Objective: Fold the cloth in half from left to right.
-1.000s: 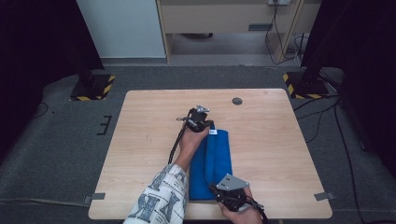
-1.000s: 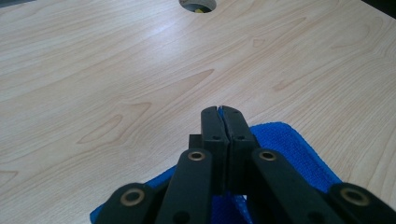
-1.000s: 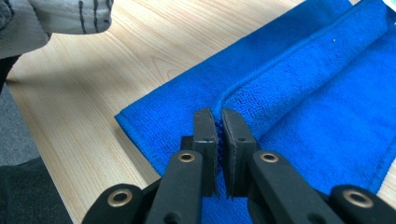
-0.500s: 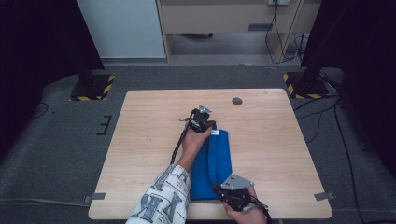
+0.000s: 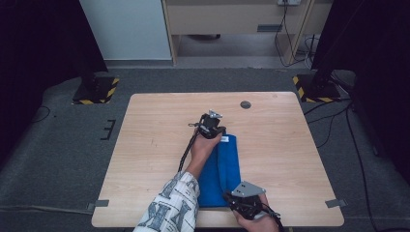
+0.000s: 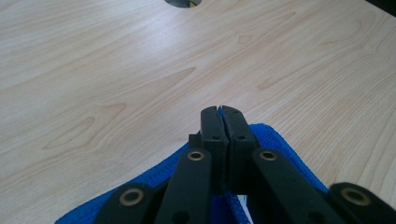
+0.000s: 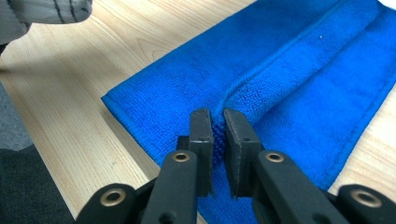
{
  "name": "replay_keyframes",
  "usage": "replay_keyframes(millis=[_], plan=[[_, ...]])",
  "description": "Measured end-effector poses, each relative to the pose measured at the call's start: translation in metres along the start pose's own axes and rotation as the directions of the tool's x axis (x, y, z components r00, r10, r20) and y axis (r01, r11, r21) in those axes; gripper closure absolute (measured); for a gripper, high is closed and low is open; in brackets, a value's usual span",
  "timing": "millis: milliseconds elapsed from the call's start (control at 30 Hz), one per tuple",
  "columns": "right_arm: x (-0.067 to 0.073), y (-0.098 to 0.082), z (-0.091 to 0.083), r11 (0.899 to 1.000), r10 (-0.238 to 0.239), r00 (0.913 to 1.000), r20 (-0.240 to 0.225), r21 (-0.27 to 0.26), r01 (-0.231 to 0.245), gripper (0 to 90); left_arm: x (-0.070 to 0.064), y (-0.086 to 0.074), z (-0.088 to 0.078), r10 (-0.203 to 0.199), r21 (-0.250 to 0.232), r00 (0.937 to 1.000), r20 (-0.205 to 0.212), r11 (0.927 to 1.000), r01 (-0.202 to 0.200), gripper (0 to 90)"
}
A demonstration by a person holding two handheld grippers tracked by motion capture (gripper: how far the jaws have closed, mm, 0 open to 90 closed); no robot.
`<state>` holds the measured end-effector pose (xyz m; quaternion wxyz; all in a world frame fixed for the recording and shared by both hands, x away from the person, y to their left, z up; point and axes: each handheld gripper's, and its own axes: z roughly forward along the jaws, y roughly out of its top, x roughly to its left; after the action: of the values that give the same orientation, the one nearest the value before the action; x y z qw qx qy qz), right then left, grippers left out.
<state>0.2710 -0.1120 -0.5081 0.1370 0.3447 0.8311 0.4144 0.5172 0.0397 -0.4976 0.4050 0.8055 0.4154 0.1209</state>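
Note:
A blue towel (image 5: 228,162) lies folded lengthwise on the wooden table (image 5: 154,145), running from the middle toward the front edge. My left gripper (image 5: 217,134) is at the towel's far end. In the left gripper view its jaws (image 6: 222,112) are shut together, with the towel (image 6: 273,137) caught low between them. My right gripper (image 5: 236,199) is at the near end. Its jaws (image 7: 217,117) have just been opening a little, and a raised fold of the towel (image 7: 299,56) still sits pinched between them.
A round cable hole (image 5: 245,104) sits in the table near its far edge. The person's patterned sleeve (image 5: 169,203) crosses the left of the towel. Two stands with yellow-black bases (image 5: 94,91) (image 5: 314,89) are on the floor beyond the table.
The right gripper has shifted slightly to the right at the towel's near end. The left gripper and the towel stay where they were.

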Motion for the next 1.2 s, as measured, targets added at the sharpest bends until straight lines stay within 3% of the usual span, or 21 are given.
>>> replay_keyframes(millis=[467, 800, 867, 1033, 1200], plan=[[-0.006, -0.004, -0.008, 1.000, 0.020, 0.9998, 0.001, 0.004, -0.020, 82.6, -0.006, 0.002, 0.002, -0.005, -0.020, 0.9999, 0.012, 0.9998, 0.005, 88.3], [-0.006, -0.010, -0.008, 0.999, 0.020, 0.9998, -0.010, 0.041, -0.019, 79.0, -0.012, 0.001, 0.008, -0.008, -0.010, 0.9995, 0.032, 0.9999, 0.008, 87.9], [-0.008, -0.011, -0.008, 0.998, 0.036, 0.9994, -0.001, 0.051, -0.036, 72.0, -0.012, 0.000, 0.009, -0.015, -0.006, 0.9994, 0.031, 0.9999, 0.016, 83.4], [-0.015, -0.013, -0.008, 0.996, 0.067, 0.9973, 0.031, 0.061, -0.068, 47.7, -0.012, 0.001, 0.008, -0.009, -0.033, 0.9997, 0.023, 0.9994, 0.010, 61.7], [-0.019, -0.013, -0.009, 0.995, 0.075, 0.9955, 0.058, 0.056, -0.078, 35.2, -0.010, 0.001, 0.006, -0.027, -0.058, 0.9985, 0.048, 0.9979, 0.030, 42.0]])
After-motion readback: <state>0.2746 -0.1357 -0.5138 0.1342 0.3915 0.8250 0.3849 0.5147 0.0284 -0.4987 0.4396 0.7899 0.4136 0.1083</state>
